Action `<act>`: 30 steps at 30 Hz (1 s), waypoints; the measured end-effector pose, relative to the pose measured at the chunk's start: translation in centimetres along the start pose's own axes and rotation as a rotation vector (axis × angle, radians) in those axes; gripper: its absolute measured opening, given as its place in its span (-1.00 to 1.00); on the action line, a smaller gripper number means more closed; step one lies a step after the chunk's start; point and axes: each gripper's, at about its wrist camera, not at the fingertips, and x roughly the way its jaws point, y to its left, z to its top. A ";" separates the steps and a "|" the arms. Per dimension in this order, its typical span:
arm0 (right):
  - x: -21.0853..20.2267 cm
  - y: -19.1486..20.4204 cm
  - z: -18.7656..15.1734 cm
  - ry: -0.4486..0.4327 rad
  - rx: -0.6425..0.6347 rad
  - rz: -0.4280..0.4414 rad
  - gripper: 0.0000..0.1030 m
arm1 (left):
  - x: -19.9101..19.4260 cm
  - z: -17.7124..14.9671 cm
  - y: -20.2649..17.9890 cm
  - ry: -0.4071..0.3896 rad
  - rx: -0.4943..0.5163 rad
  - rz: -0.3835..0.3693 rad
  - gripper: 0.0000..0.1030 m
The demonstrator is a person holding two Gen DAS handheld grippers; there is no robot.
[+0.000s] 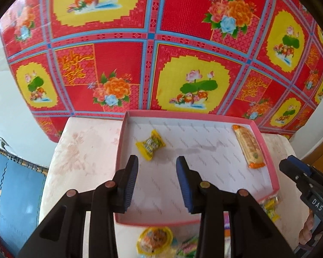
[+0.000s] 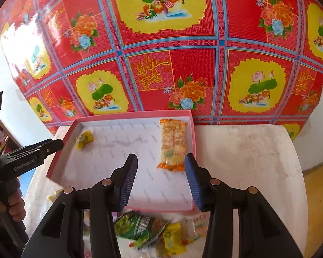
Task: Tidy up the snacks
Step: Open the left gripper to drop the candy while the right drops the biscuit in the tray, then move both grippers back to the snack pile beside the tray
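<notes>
A shallow pink box (image 1: pixel 121 150) with a white floor holds two snacks. A yellow twist-wrapped candy (image 1: pixel 150 144) lies at its left. A long orange cracker packet (image 1: pixel 248 148) lies along its right wall. My left gripper (image 1: pixel 157 165) hangs open above the box floor, just in front of the candy, with nothing between its pads. In the right wrist view the packet (image 2: pixel 173 144) lies just beyond my right gripper (image 2: pixel 160 161), which is open and empty over the box (image 2: pixel 118 150). The candy (image 2: pixel 84 138) is at the far left there.
Loose snacks lie in front of the box: a jelly cup (image 1: pixel 155 239), a green packet (image 2: pixel 140 225) and yellow candies (image 2: pixel 172 238). The box rests on a pale flowered surface (image 2: pixel 247 161). A red patterned cloth (image 1: pixel 152 43) hangs behind. A hand (image 2: pixel 13 204) holds the left gripper (image 2: pixel 53 145).
</notes>
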 end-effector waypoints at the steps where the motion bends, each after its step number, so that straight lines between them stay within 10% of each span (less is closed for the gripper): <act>1: -0.3 0.1 -0.1 0.001 0.001 0.001 -0.10 | 0.0 -0.2 -0.2 0.001 -0.002 -0.001 -0.26; 30: -3.4 -1.9 -5.8 0.065 0.043 0.032 -0.10 | -0.5 -6.6 0.6 0.094 -0.058 -0.031 -0.26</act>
